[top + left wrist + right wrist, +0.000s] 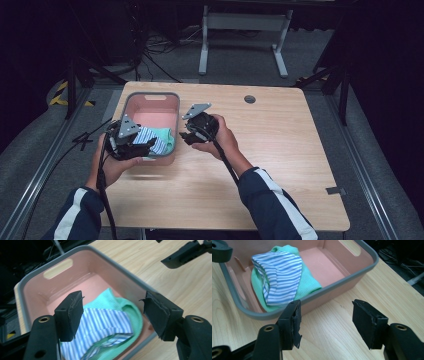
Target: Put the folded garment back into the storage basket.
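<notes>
left gripper view: striped cloth [105, 322] below open hand-held gripper [112, 315].

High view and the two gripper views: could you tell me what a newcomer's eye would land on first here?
First, the pink bin with a grey rim at the far left of the wooden table, holding a blue-and-white striped cloth lying on a mint green cloth at its near end. Next, the two open grippers: the left gripper above the cloths, the right gripper over bare table beside the bin.
</notes>
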The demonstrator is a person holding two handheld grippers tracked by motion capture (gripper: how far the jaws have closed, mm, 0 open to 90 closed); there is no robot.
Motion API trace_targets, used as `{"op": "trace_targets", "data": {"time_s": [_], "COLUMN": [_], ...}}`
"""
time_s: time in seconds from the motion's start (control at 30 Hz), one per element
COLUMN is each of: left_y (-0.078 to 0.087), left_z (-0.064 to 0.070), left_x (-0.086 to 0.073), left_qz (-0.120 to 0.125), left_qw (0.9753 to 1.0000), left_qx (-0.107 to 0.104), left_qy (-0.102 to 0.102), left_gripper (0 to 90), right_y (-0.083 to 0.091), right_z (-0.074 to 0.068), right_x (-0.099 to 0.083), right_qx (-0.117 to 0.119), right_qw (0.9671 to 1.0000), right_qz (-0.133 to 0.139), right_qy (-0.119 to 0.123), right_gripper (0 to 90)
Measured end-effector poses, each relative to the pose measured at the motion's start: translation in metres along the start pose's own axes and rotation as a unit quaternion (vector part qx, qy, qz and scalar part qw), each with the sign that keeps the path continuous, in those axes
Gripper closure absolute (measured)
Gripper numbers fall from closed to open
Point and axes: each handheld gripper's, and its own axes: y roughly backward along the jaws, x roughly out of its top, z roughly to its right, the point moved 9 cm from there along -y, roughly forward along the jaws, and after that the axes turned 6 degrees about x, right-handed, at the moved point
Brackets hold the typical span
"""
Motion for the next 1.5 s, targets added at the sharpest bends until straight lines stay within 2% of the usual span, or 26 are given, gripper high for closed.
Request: {"op": "trace_targets", "data": {"time_s": [0.17,0.27,0.47,0.6,0.7,0.73,0.8,0.87,1.0,1.07,1.2,1.27,1.33,1.37,1.43,1.5], "left_y": [0.003,0.004,0.006,0.006,0.003,0.002,-0.001,-0.002,-0.006,-0.007,-0.01,-0.012,-0.014,-0.014,-0.018,-0.021], "left_z": [0.013,0.023,0.04,0.049,0.06,0.064,0.069,0.073,0.092,0.102,0.115,0.121,0.127,0.129,0.137,0.143], "left_x": [0.005,0.009,0.011,0.008,0.006,0.006,0.006,0.006,0.003,0.003,0.0,-0.003,-0.006,-0.008,-0.014,-0.019], "left_qz": [0.008,0.017,0.022,0.014,0.013,0.014,0.012,0.014,0.012,0.017,0.01,0.009,0.008,0.006,-0.003,-0.008], "left_qw": [0.9998,0.9991,0.9981,0.9975,0.9964,0.996,0.9956,0.9955,0.9927,0.9911,0.9887,0.9879,0.986,0.9858,0.9835,0.982], "left_qx": [-0.018,-0.039,-0.053,-0.057,-0.066,-0.074,-0.071,-0.073,-0.091,-0.104,-0.121,-0.124,-0.127,-0.126,-0.129,-0.134], "left_qy": [-0.009,-0.011,-0.025,-0.039,-0.051,-0.049,-0.061,-0.06,-0.078,-0.082,-0.088,-0.093,-0.108,-0.11,-0.126,-0.133], "left_gripper": [30.6,28.9,27.5,28.4,27.2,27.1,26.9,26.3,25.4,24.0,22.3,21.5,22.0,22.4,22.2,21.7], "right_y": [0.01,0.015,0.027,0.037,0.048,0.051,0.056,0.058,0.068,0.074,0.083,0.087,0.092,0.096,0.098,0.103], "right_z": [0.002,0.003,0.006,0.01,0.016,0.018,0.021,0.022,0.025,0.027,0.029,0.03,0.029,0.031,0.031,0.032], "right_x": [-0.006,-0.011,-0.028,-0.04,-0.051,-0.054,-0.062,-0.066,-0.08,-0.089,-0.109,-0.116,-0.123,-0.128,-0.13,-0.139], "right_qx": [-0.008,-0.012,-0.024,-0.03,-0.034,-0.037,-0.039,-0.041,-0.046,-0.049,-0.055,-0.058,-0.058,-0.063,-0.064,-0.071], "right_qw": [1.0,0.9999,0.9994,0.9991,0.9991,0.999,0.999,0.9988,0.9985,0.9982,0.9975,0.9972,0.9971,0.997,0.997,0.9965], "right_qz": [-0.003,-0.005,-0.021,-0.028,-0.026,-0.026,-0.023,-0.025,-0.027,-0.029,-0.034,-0.036,-0.035,-0.034,-0.031,-0.032], "right_qy": [0.003,0.006,0.011,0.014,0.004,0.001,-0.007,-0.009,-0.015,-0.02,-0.03,-0.03,-0.033,-0.03,-0.031,-0.032], "right_gripper": [38.7,38.0,36.4,35.8,35.4,35.4,35.3,35.2,34.9,34.9,34.3,33.7,33.4,33.2,33.2,32.8]}}
